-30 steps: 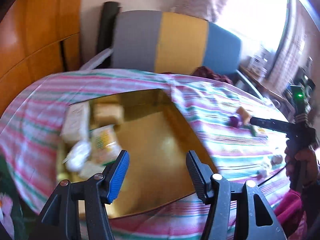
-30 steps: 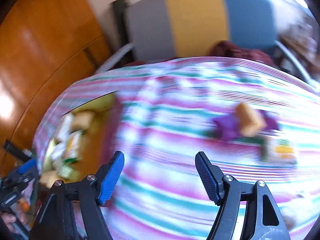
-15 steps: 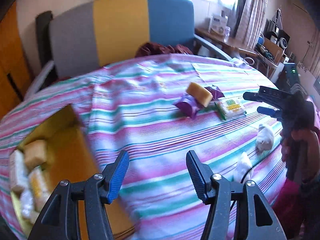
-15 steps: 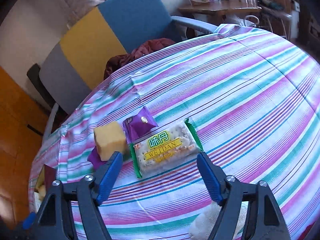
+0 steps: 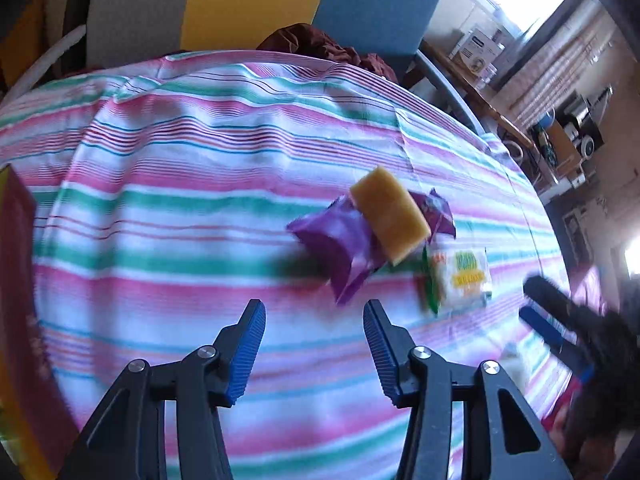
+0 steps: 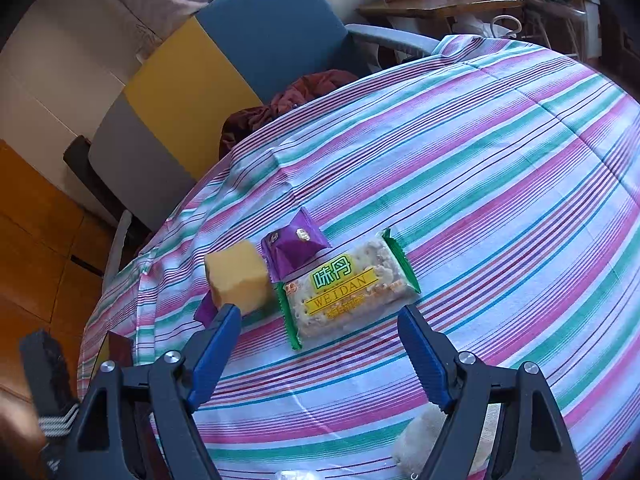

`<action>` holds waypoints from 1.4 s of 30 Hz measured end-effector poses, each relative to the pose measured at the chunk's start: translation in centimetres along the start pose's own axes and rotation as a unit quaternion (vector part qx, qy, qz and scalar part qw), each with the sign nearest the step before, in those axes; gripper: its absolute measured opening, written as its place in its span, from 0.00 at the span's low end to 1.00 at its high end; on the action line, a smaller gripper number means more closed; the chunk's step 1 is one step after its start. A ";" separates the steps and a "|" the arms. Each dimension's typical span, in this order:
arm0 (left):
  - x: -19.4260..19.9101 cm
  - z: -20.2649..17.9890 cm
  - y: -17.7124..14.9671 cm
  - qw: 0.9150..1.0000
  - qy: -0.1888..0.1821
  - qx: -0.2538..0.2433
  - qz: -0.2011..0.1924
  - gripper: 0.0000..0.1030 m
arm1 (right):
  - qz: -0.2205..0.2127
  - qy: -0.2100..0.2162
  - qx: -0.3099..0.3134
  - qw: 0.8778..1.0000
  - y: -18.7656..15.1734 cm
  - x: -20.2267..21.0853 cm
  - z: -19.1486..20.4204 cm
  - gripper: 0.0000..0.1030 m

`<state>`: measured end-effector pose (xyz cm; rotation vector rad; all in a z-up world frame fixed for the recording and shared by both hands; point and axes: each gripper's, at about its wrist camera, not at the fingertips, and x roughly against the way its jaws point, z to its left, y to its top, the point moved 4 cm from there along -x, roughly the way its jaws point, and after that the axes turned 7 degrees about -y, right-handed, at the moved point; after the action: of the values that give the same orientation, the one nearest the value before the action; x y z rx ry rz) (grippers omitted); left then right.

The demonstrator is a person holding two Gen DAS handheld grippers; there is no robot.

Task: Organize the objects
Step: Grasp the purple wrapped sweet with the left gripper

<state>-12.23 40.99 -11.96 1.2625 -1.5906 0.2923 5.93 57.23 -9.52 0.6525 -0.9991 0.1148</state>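
Snacks lie clustered on the striped cloth (image 6: 500,152) of the table: a yellow sponge-cake block (image 6: 237,278) resting on a purple packet (image 5: 340,244), a second purple packet (image 6: 294,250) just beside it, and a green-edged Weidan cracker packet (image 6: 348,288) touching both. At the table's left edge the red-sided box (image 5: 16,280) shows only as a sliver, well apart from the cluster.

The right gripper (image 6: 320,350) hangs just short of the cracker packet, jaws spread wider than the packet and nothing between them. The left gripper (image 5: 314,346) is aimed at the near purple packet; its jaws are closing on empty air, cloth only beneath them.

Risks, as I judge them: the cake block sits loosely on the purple packet, so tugging that packet would likely tip the block off or drag it along. The cracker packet overlaps its neighbours, and a grab across it may catch the purple wrapper's corner too. Both grippers converge on one tight cluster and could knock each other. The left view is blurred, so a hasty pinch might bunch the cloth rather than take a packet. A pale soft lump (image 6: 420,440) near the right gripper could get nudged.
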 end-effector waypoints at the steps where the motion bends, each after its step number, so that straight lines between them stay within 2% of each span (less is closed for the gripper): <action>1: -0.4 0.1 0.4 1.000 0.000 0.007 -0.003 0.50 | 0.001 0.002 0.000 1.000 0.0 0.0 0.0 0.79; 7: -2.4 -0.1 2.8 0.999 -0.008 0.044 -0.020 0.55 | 0.001 0.014 -0.011 1.000 0.0 0.1 -0.2 0.79; 13: -4.7 -0.6 4.6 0.998 0.042 0.006 -0.037 0.59 | 0.007 0.023 -0.018 1.000 0.0 0.0 -0.3 0.79; 17: -5.4 -0.8 4.7 0.997 0.060 -0.027 -0.036 0.59 | 0.012 0.021 -0.012 1.000 -0.2 -0.4 0.0 0.79; 22: -4.4 -1.4 2.5 0.996 0.044 -0.068 -0.024 0.50 | 0.012 0.015 -0.005 1.000 -0.2 -0.6 0.1 0.79; 26: -2.7 -1.3 -0.1 0.997 0.026 -0.070 -0.017 0.49 | 0.011 0.010 -0.005 1.000 -0.2 -0.6 -0.1 0.79; 33: 0.1 -0.8 -4.5 0.996 0.014 -0.089 -0.013 0.48 | 0.008 0.007 0.014 1.000 -0.3 -0.7 0.4 0.79; 38: 0.7 -1.0 -6.0 0.993 0.016 -0.114 -0.018 0.48 | 0.005 0.003 0.033 0.999 -0.5 -0.6 1.0 0.79; 42: 0.5 -0.4 -6.0 0.995 0.017 -0.093 -0.023 0.48 | 0.008 0.001 0.053 0.999 -0.9 -0.8 1.6 0.79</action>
<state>-7.07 38.52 -13.71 1.1428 -1.5198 0.1322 4.61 55.73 -9.99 0.7418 -1.0010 0.1840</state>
